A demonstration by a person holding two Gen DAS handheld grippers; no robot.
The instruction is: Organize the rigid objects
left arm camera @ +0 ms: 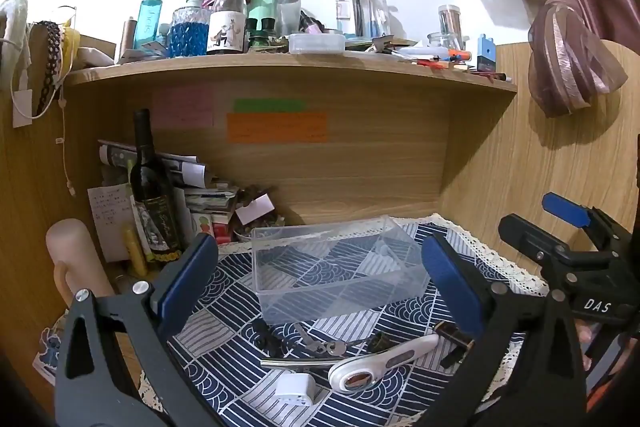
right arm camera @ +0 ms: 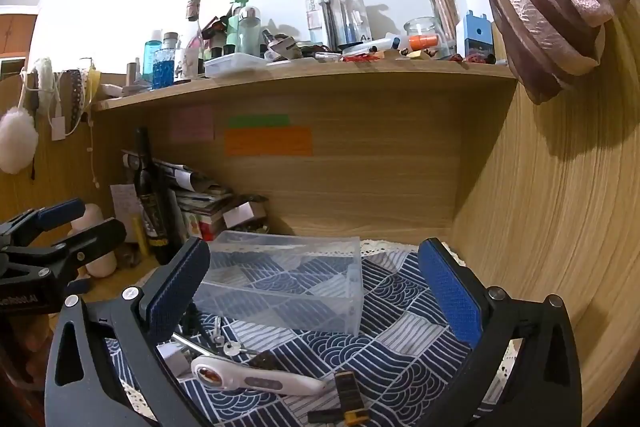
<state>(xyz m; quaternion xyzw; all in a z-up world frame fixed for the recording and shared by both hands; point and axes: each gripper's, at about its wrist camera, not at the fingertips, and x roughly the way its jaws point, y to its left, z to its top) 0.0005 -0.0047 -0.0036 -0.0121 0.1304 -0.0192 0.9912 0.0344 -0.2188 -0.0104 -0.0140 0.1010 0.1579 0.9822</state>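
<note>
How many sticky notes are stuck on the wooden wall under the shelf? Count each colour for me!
pink sticky note: 1
green sticky note: 1
orange sticky note: 1
Total: 3

Left gripper (left arm camera: pixel 316 267) hovering near the box (left arm camera: pixel 336 267), jaws wide, empty. Right gripper (right arm camera: pixel 316 283) beside it, likewise spread, tilted slightly down.

clear glossy plastic box (left arm camera: pixel 336 267), patterned cloth mat (left arm camera: pixel 224 367), matt wood-grain shelf (left arm camera: pixel 280 65)
</note>
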